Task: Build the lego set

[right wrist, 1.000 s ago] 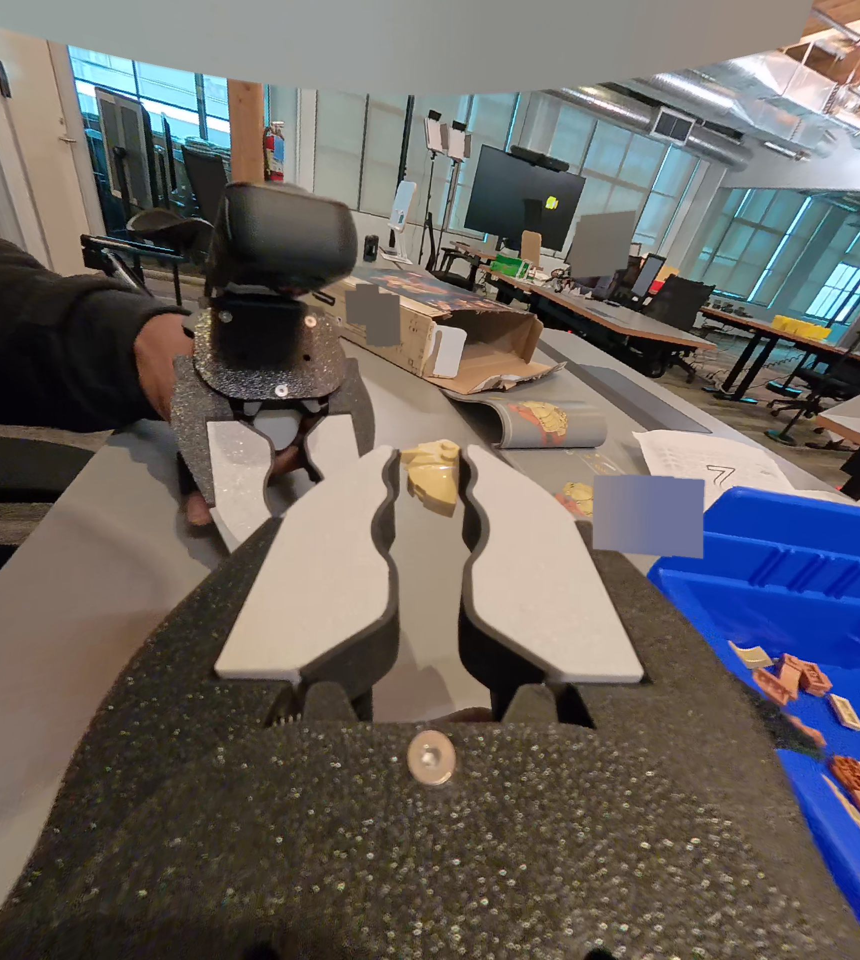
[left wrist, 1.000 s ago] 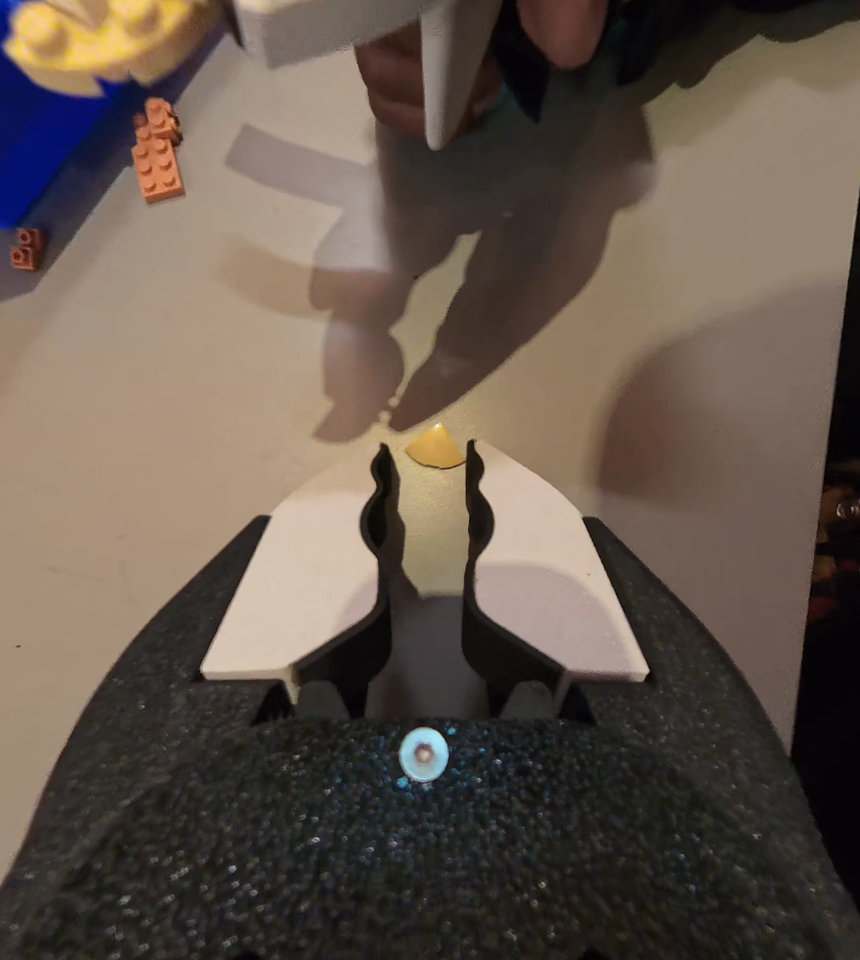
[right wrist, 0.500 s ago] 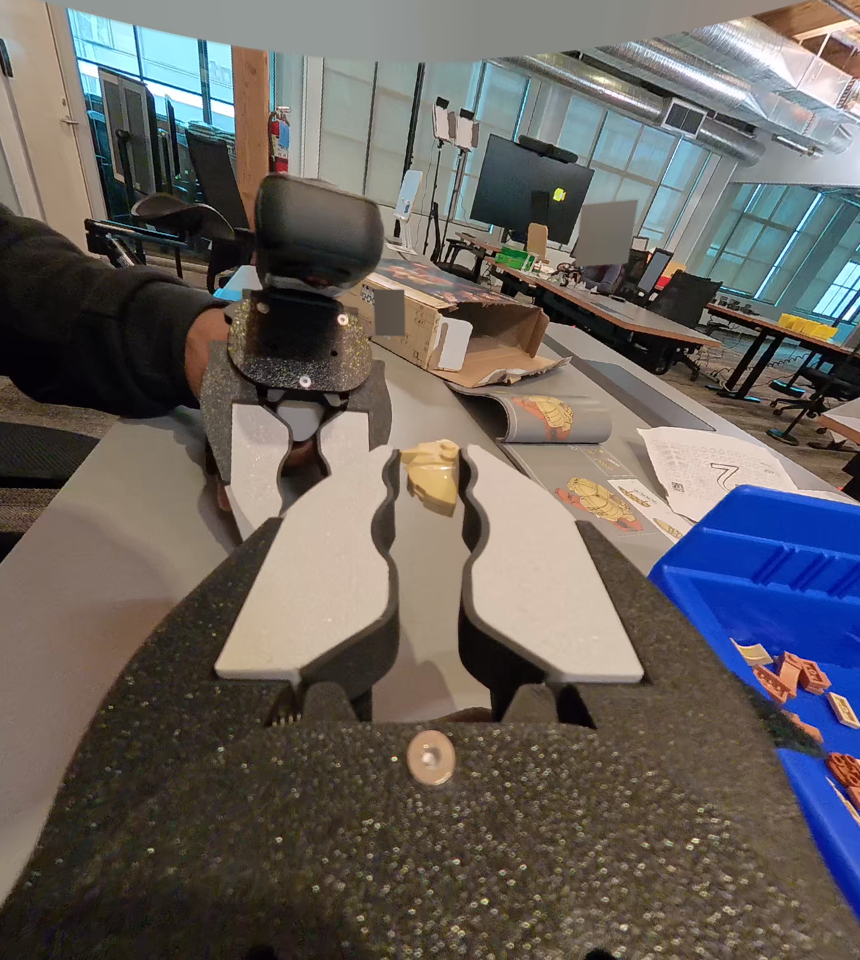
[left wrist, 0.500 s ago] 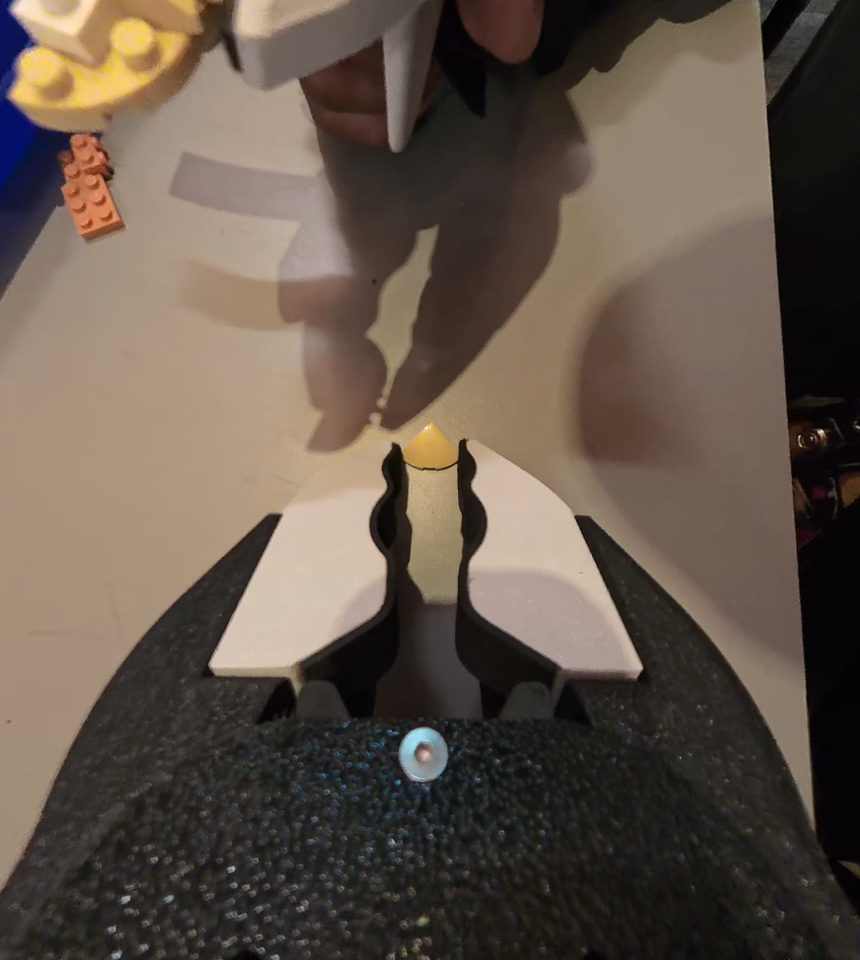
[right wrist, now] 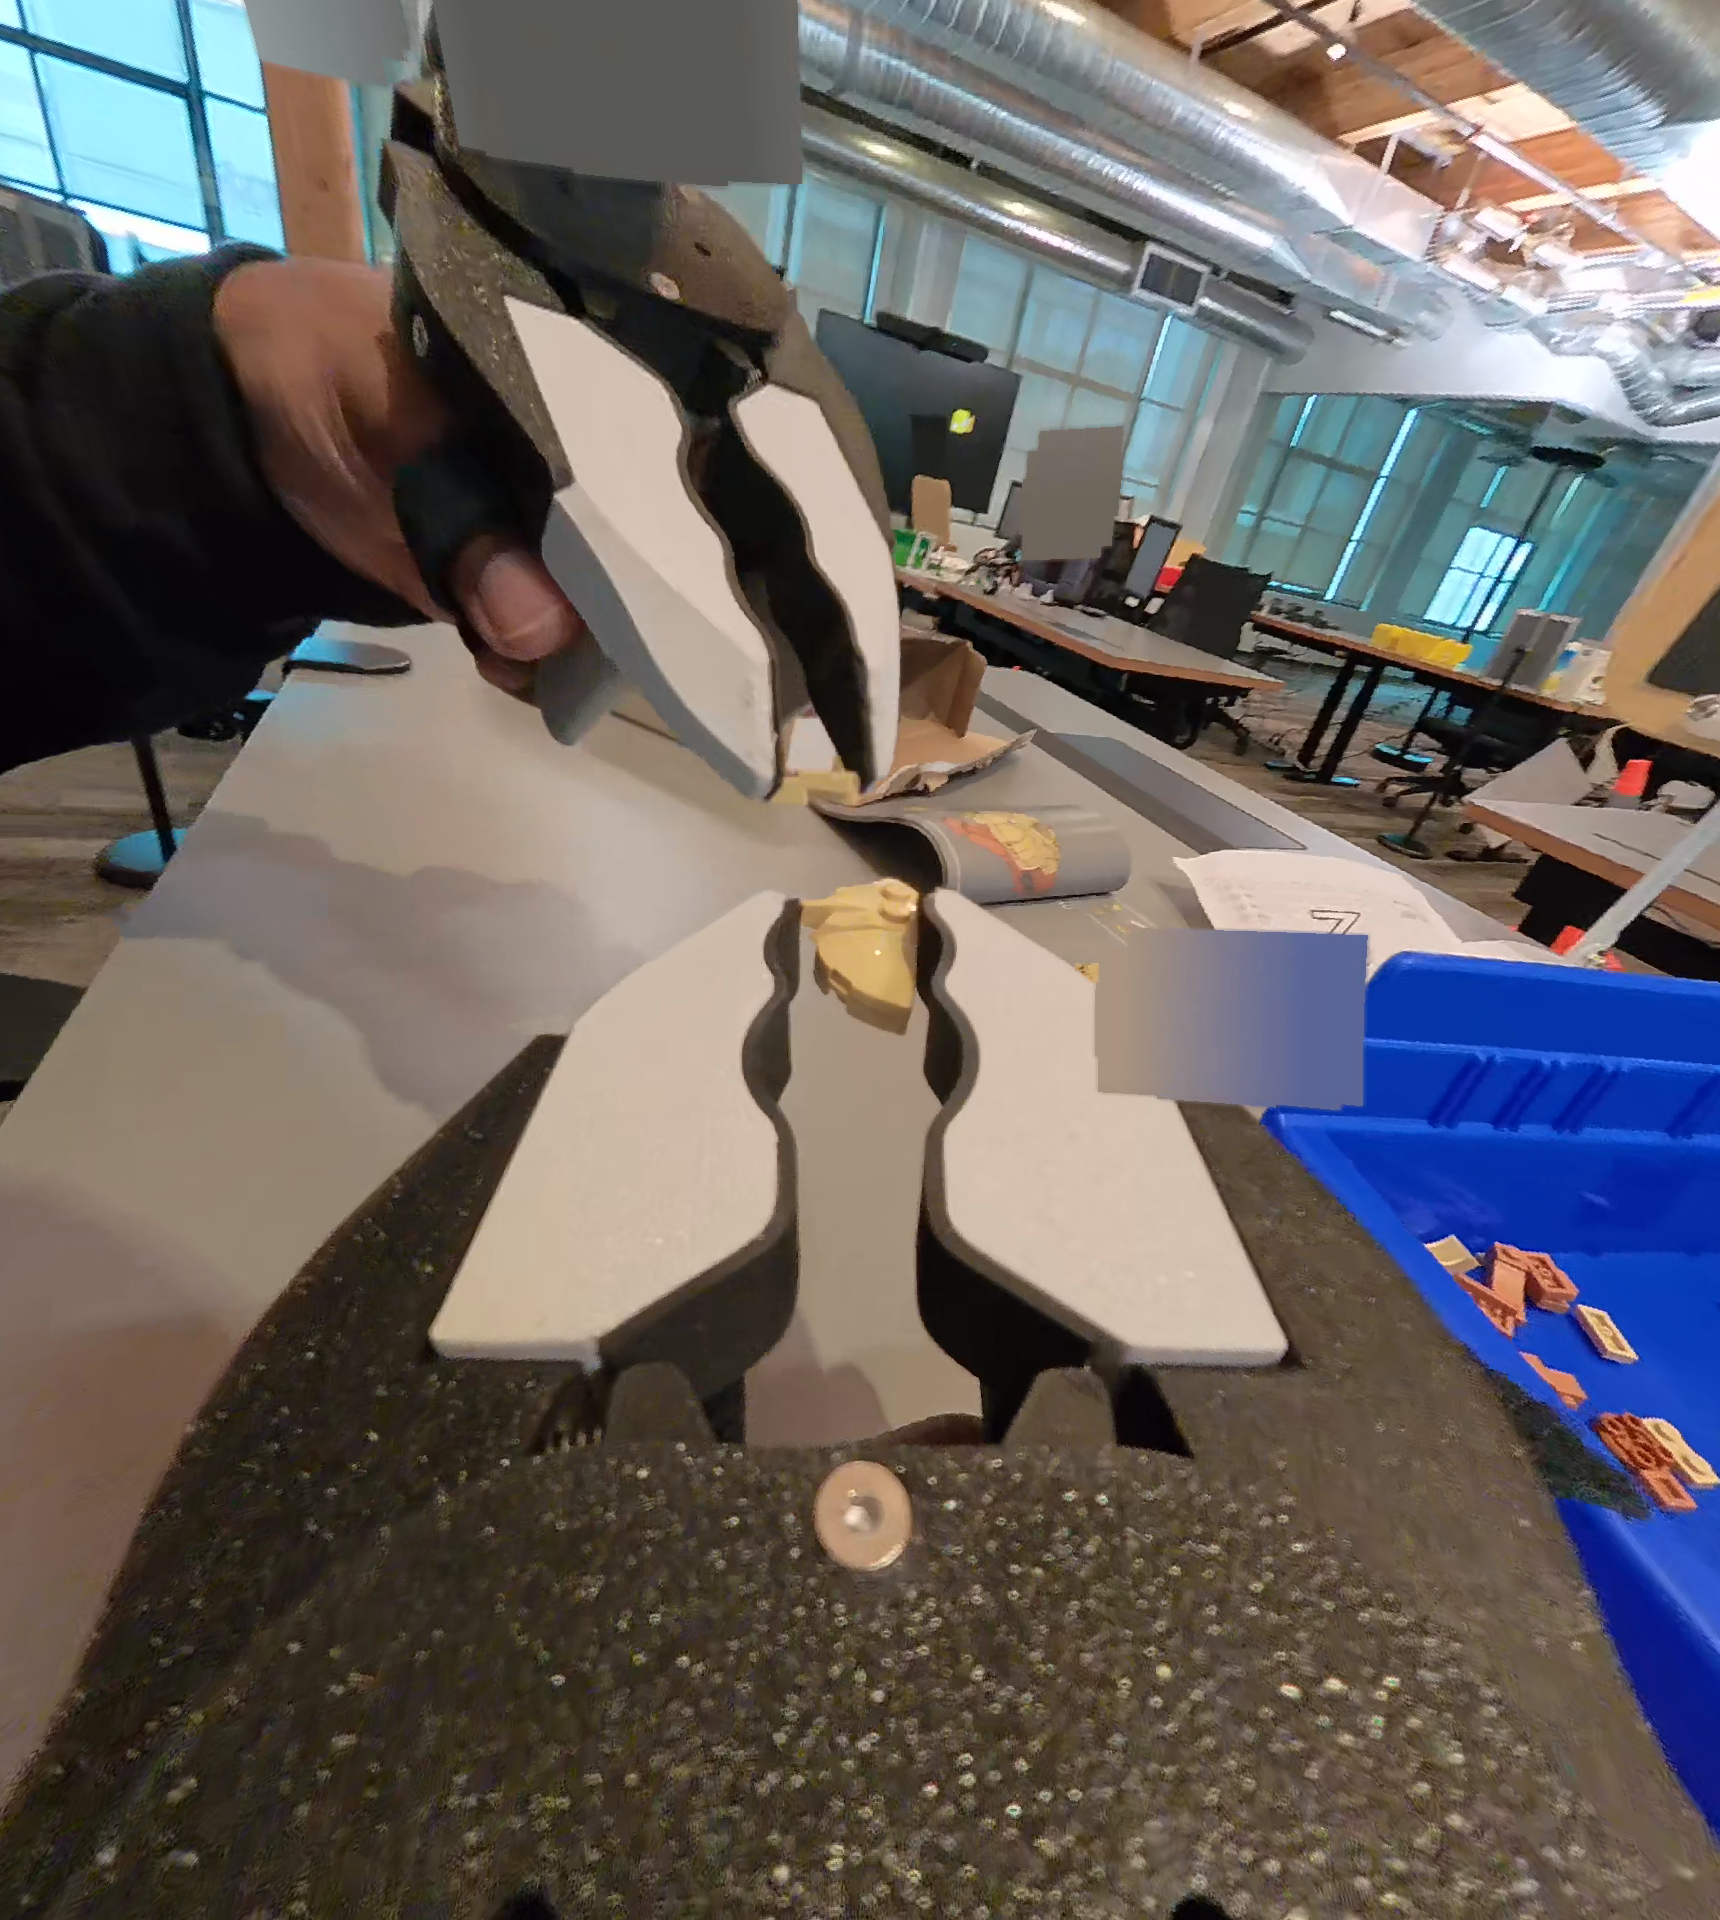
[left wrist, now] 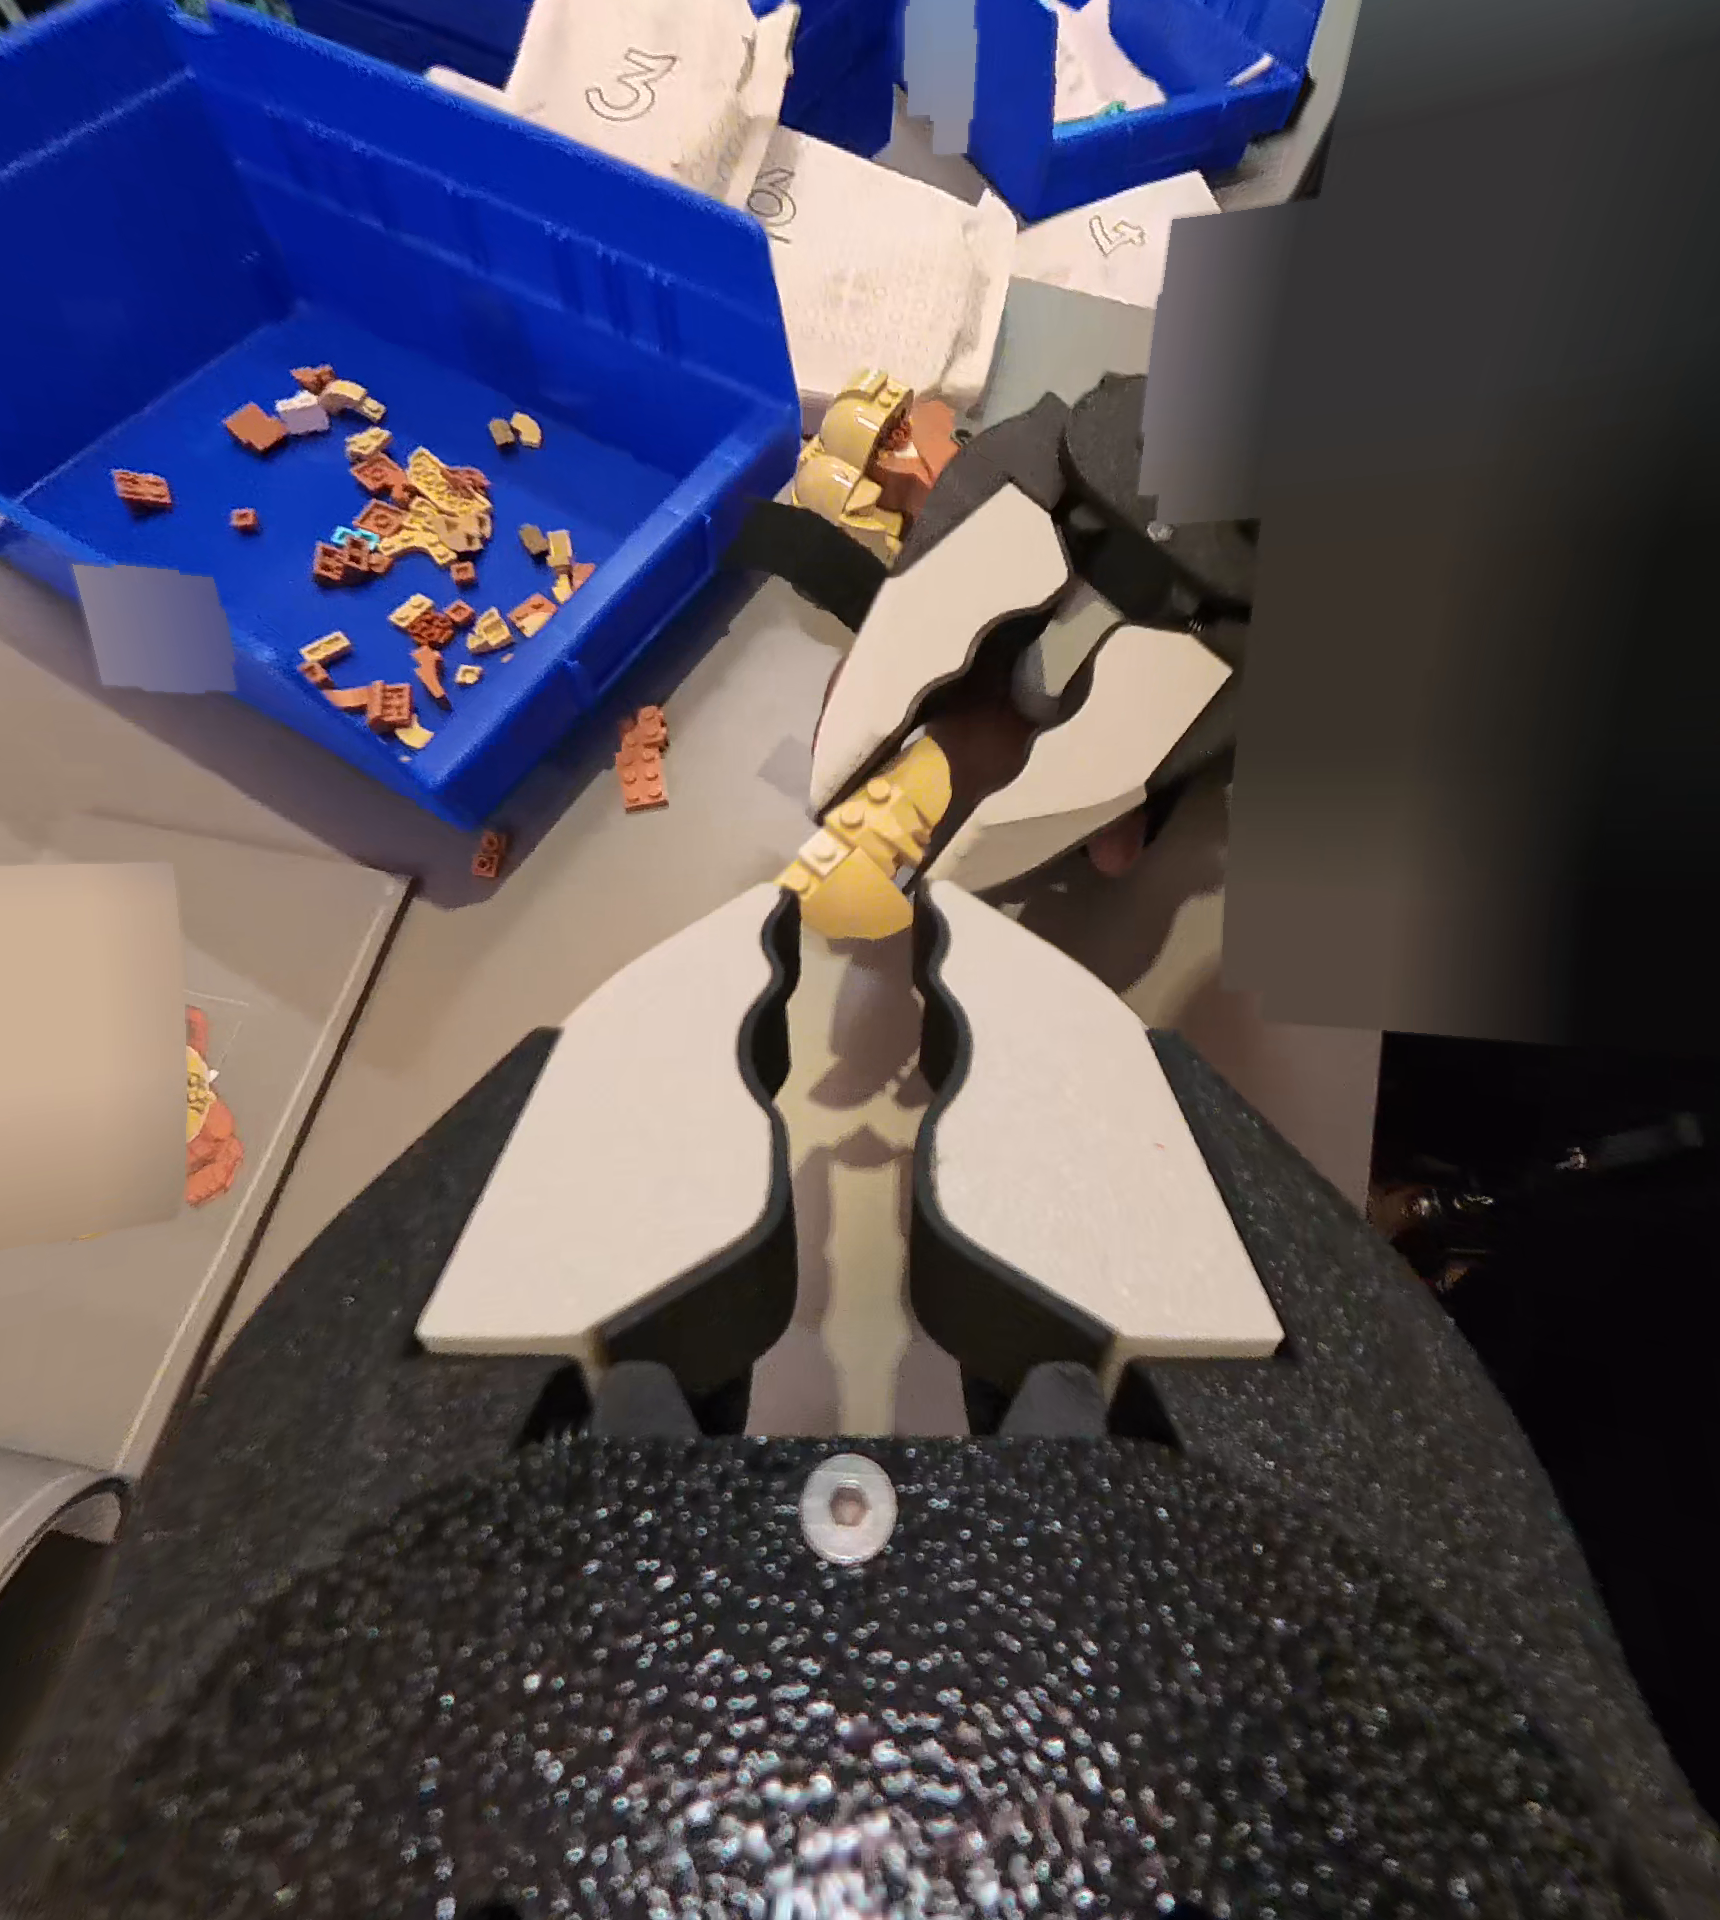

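— Where's the tan lego assembly [right wrist: 866, 961]?

— My right gripper [right wrist: 856, 914] pinches it at its fingertips, above the table [right wrist: 399, 935].

— And your left?

— My left gripper [right wrist: 814, 784] hangs just ahead, tilted down, nipping a small yellow-tan piece [right wrist: 820, 787] at its tips. To my right sits the blue bin [left wrist: 544, 281] of loose bricks [left wrist: 409, 540].

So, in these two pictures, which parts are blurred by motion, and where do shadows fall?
Right wrist view: the hand holding the left gripper is motion-blurred, and soft shadows lie across the table. Left wrist view: mostly sharp; the tan piece casts a shadow below.
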Tool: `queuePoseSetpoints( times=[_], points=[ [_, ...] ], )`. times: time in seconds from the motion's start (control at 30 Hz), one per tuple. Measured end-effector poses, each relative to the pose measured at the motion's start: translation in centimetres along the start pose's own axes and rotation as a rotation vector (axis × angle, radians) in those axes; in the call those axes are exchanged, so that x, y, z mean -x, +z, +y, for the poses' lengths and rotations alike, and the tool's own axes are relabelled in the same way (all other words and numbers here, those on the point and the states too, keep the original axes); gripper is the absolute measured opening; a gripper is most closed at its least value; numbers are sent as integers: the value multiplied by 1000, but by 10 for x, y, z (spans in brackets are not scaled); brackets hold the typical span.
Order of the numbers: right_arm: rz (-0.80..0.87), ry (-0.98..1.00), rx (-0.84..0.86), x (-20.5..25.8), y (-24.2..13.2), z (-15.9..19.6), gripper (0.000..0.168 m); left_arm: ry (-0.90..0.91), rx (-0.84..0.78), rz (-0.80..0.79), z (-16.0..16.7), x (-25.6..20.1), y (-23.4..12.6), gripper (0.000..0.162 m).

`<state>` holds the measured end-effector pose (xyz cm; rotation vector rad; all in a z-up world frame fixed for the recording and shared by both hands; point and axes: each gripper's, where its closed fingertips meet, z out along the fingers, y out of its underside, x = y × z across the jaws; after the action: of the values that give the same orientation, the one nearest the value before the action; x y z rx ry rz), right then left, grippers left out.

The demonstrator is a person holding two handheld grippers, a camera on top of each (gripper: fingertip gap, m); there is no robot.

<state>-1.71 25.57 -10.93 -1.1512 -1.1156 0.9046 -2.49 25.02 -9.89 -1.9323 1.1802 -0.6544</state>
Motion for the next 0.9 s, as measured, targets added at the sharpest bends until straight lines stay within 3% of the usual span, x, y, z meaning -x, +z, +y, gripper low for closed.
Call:
queuePoseSetpoints(
  times=[0.23, 0.9],
  points=[
    [22, -17, -103, 4, -8, -17, 21, 14, 64, 14, -11, -2, 7, 20],
    [48, -40, -130, 4, -11, -22, 21, 65, 150, -18, -15, -7, 10, 21]
  ],
)
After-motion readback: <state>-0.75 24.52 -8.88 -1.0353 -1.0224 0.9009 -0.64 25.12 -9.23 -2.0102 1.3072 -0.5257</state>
